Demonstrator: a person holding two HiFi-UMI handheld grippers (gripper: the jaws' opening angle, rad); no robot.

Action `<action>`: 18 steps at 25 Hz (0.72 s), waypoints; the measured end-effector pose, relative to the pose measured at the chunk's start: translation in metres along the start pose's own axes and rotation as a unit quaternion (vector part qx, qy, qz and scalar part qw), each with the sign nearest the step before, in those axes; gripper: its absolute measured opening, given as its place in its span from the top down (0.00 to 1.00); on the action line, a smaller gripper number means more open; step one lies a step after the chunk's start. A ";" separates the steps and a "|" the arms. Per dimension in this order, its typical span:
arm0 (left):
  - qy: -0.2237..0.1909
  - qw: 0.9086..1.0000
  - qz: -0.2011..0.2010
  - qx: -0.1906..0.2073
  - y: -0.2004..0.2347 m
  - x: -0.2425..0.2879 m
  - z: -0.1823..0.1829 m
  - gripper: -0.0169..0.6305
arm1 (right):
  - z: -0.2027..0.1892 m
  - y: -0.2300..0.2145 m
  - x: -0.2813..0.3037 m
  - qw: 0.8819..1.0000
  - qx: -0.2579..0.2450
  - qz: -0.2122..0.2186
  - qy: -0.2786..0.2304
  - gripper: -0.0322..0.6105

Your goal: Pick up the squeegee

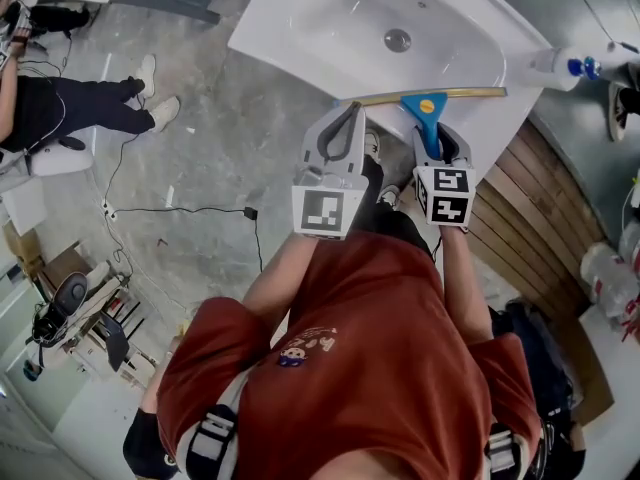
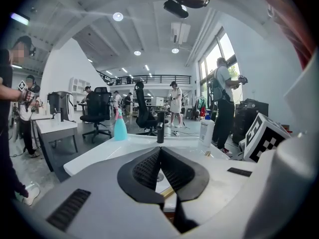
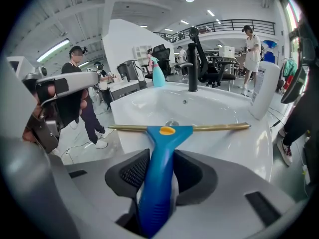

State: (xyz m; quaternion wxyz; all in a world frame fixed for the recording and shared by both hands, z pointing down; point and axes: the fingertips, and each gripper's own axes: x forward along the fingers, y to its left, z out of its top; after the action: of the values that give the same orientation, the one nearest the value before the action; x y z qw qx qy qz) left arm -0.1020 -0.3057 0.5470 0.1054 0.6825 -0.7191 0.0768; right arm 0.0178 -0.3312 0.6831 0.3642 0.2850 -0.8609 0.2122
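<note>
Left: left gripper [image 2: 159, 152] hangs beside the front edge of the washbasin [image 1: 290, 28]. Jaws are together at the tips, with nothing between them. It looks parked clear of the work because the handle needs only one gripper.

Centre: squeegee [image 3: 167, 138] lies on the front rim of the washbasin. The brass-coloured blade runs across the rim. The blue handle sticks out over the edge toward the person, which leaves it free to be taken end-on.

Right of centre: right gripper [image 1: 433, 133] is angled down along the handle. Its jaws are partly open, and both pads lie against the sides of the blue handle. I read this as a grip on the handle. The blade rests on the rim, so the lift is not yet made.

Judgement: a hold low on the handle keeps the jaws off the porcelain. The blade end may sag once it is raised.

Far right: a white bottle [image 3: 261, 91] stands on the rim past the blade's end, clear of it.
</note>
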 end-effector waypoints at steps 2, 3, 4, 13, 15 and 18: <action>-0.001 1.000 0.000 -0.001 0.001 -0.001 0.000 0.95 | 0.000 0.002 0.001 1.000 0.005 -0.001 -0.002 0.71; -0.001 1.000 0.000 0.001 0.001 -0.001 0.001 0.95 | 0.000 0.002 0.000 1.000 0.008 -0.002 -0.003 0.71; 0.000 1.000 0.000 0.002 0.000 -0.001 0.001 0.95 | 0.000 0.001 0.000 1.000 0.011 -0.003 -0.003 0.72; -0.007 1.000 -0.001 0.004 -0.003 0.006 0.012 0.95 | 0.009 -0.009 -0.007 1.000 0.016 -0.009 -0.017 0.73; -0.012 1.000 -0.002 0.007 -0.005 0.006 0.015 0.95 | 0.012 -0.009 -0.010 1.000 0.008 -0.011 -0.024 0.74; -0.017 1.000 0.000 0.008 -0.007 0.003 0.021 0.95 | 0.018 -0.008 -0.016 0.999 -0.008 -0.015 -0.035 0.74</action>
State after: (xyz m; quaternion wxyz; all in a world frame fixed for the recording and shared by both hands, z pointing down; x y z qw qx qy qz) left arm -0.0960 -0.3139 0.5276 0.0871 0.6845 -0.7203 0.0710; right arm 0.0230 -0.3423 0.6608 0.3398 0.3022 -0.8703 0.1893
